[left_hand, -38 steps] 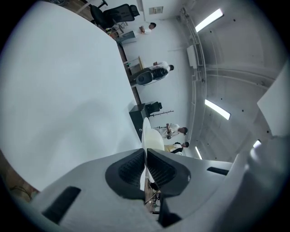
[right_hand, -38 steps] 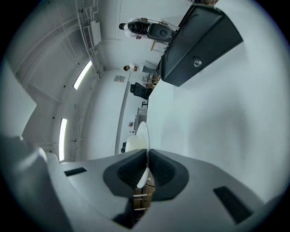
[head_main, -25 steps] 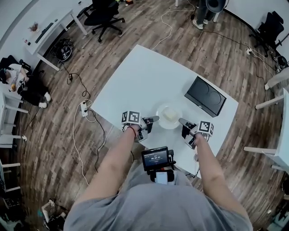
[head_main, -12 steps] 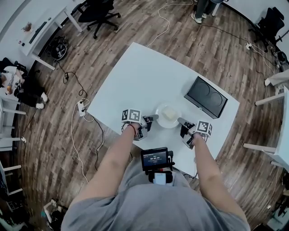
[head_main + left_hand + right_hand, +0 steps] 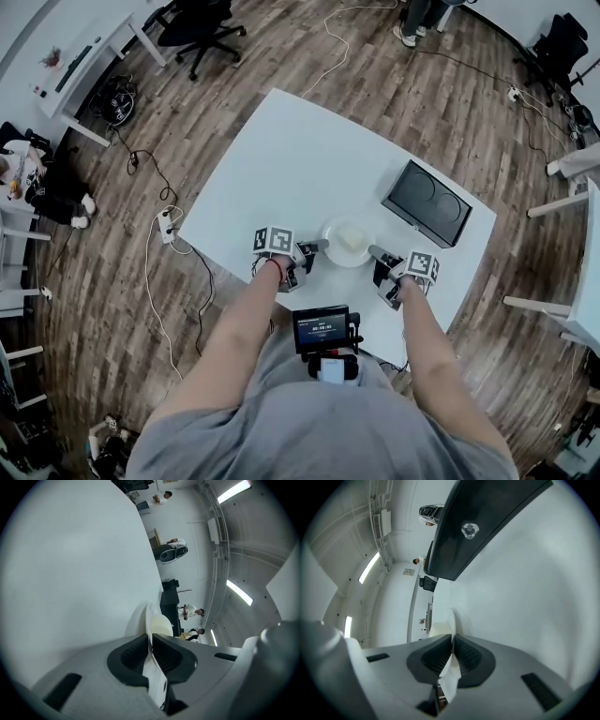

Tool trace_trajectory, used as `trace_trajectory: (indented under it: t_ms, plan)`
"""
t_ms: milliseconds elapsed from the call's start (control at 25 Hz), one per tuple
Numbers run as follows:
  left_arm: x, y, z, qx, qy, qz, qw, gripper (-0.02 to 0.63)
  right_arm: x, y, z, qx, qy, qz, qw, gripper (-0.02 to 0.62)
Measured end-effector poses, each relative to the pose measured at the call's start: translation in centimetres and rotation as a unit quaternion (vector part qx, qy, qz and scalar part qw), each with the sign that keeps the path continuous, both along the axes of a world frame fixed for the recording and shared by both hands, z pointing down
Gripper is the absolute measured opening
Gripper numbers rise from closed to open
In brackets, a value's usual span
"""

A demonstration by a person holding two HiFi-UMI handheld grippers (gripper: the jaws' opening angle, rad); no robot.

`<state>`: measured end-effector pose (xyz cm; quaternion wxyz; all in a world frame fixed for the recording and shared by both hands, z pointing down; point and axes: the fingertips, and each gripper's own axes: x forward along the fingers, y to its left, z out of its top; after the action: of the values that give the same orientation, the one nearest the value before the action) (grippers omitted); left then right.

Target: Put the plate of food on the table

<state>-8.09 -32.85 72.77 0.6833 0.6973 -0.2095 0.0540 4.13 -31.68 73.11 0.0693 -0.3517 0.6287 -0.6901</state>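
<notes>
A white plate [image 5: 334,251] with a pale block of food [image 5: 352,237] is on or just over the white table [image 5: 281,159] near its front edge. My left gripper [image 5: 324,245] is shut on the plate's left rim, my right gripper [image 5: 374,251] shut on its right rim. In the left gripper view the thin plate rim [image 5: 151,620] runs between the dark pads [image 5: 129,656], with the food [image 5: 164,626] beyond. The right gripper view shows the rim [image 5: 452,620] pinched the same way between its pads [image 5: 471,654].
A black two-ring cooktop [image 5: 427,202] lies on the table just right of and behind the plate, its underside [image 5: 487,522] looming in the right gripper view. Office chairs [image 5: 202,23], cables and a power strip [image 5: 169,225] are on the wooden floor.
Both grippers and the plate have hardly moved; the head view has drifted slightly.
</notes>
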Motion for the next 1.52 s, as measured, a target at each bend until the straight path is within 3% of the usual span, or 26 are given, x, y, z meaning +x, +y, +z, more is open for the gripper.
trace_trajectory:
  t_ms: [240, 560, 920, 1520]
  plan:
    - [0.2, -0.7, -0.1, 0.009, -0.008, -0.009, 0.9999, 0.032, 0.1, -0.3, 0.1, 0.0, -0.003, 0.009, 1.0, 0.038]
    - [-1.4, -0.1, 0.6, 0.046, -0.107, 0.047, 0.9921, 0.034, 0.2, -0.6, 0.0, 0.003, 0.009, 0.011, 1.0, 0.037]
    - [-0.8, -0.4, -1.8, 0.047, -0.071, 0.013, 0.9963, 0.034, 0.0, -0.8, -0.2, 0.012, 0.037, -0.002, 0.999, 0.037]
    - [0.3, 1.1, -1.8, 0.036, -0.062, 0.027, 0.997, 0.032, 1.0, -0.5, 0.6, 0.015, 0.13, -0.04, 0.991, 0.04]
